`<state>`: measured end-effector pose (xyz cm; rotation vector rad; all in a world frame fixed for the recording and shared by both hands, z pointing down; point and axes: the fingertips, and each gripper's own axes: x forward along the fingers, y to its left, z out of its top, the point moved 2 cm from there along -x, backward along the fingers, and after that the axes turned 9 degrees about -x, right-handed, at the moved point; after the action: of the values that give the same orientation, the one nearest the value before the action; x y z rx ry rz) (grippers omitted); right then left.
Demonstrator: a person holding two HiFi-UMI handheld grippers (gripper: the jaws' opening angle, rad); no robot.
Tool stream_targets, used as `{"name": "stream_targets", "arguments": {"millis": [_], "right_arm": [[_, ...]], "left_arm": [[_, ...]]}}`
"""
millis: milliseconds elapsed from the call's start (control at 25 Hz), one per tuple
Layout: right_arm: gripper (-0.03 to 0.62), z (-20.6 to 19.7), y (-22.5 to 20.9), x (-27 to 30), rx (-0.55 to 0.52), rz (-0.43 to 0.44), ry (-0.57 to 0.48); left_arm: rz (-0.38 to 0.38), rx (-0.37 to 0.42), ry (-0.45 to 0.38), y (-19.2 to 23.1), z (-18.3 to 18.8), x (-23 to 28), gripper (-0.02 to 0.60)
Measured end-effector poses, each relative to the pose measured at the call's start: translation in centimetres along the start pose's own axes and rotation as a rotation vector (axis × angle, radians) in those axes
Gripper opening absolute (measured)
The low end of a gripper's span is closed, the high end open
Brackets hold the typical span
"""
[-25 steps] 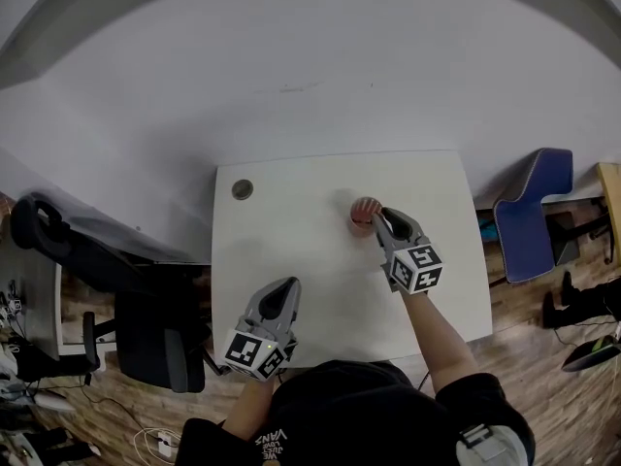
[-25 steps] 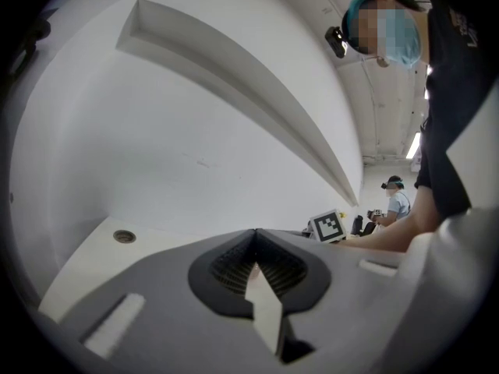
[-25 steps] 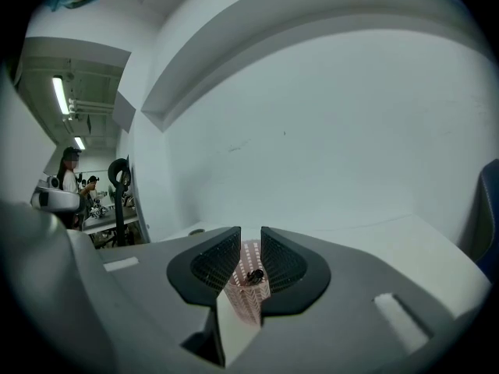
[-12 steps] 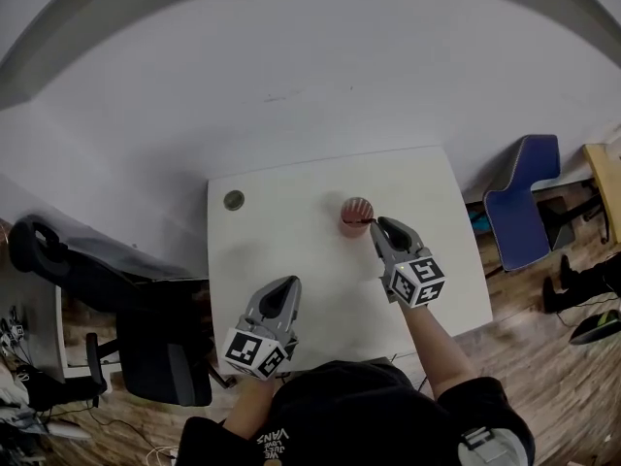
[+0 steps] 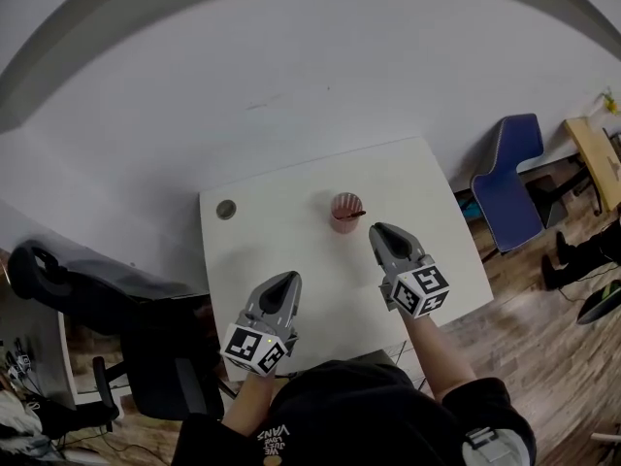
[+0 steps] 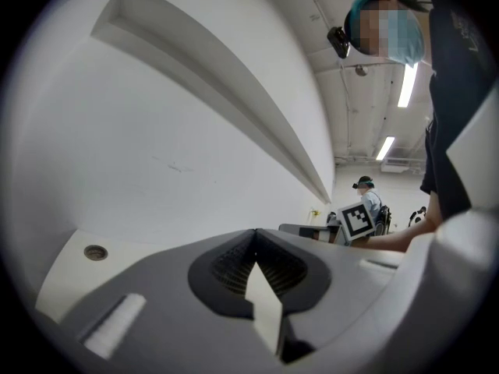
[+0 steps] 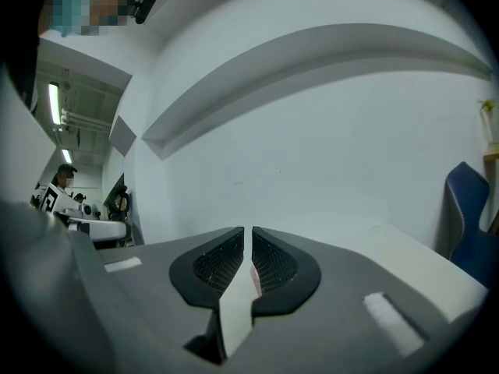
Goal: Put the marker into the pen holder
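Note:
A pink pen holder (image 5: pixel 343 209) stands upright on the white table (image 5: pixel 427 202), in its far middle part. A marker (image 5: pixel 353 215) rests in it, its dark end poking over the rim toward my right gripper (image 5: pixel 380 231). That gripper is a short way nearer than the holder and apart from it, its jaws together but for a thin slit, holding nothing. My left gripper (image 5: pixel 288 280) hovers over the near left of the table, shut and empty. The left gripper view shows its jaws (image 6: pixel 255 236) meeting at the tips. Nothing lies between the right gripper's (image 7: pixel 251 232) jaws in its own view.
A round cable hole (image 5: pixel 226 209) sits in the table's far left corner. A black office chair (image 5: pixel 58 270) stands left of the table and a blue chair (image 5: pixel 505 178) to its right. A white wall runs behind the table.
My right gripper was at the holder's rim; it has drawn back toward me, and the marker stays in the holder. The left gripper has held its place.

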<state>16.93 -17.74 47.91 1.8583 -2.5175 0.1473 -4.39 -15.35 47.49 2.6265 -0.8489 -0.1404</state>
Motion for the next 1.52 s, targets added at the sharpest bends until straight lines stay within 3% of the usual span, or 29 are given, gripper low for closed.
{"name": "stream_targets", "arguments": {"millis": [200, 600, 1520], "right_arm": [[0.002, 1.2, 0.9, -2.6, 0.010, -0.052, -0.045], [0.002, 1.8, 3.0, -6.7, 0.037, -0.091, -0.086], [0.002, -1.8, 6.8, -13.3, 0.069, -0.172, -0.015]], "left_arm": [[-0.038, 0.011, 0.007, -0.3, 0.3, -0.3, 0.049], [-0.074, 0.018, 0.002, -0.6, 0.4, -1.2, 0.049], [-0.121, 0.003, 0.026, -1.7, -1.1, -3.4, 0.049]]}}
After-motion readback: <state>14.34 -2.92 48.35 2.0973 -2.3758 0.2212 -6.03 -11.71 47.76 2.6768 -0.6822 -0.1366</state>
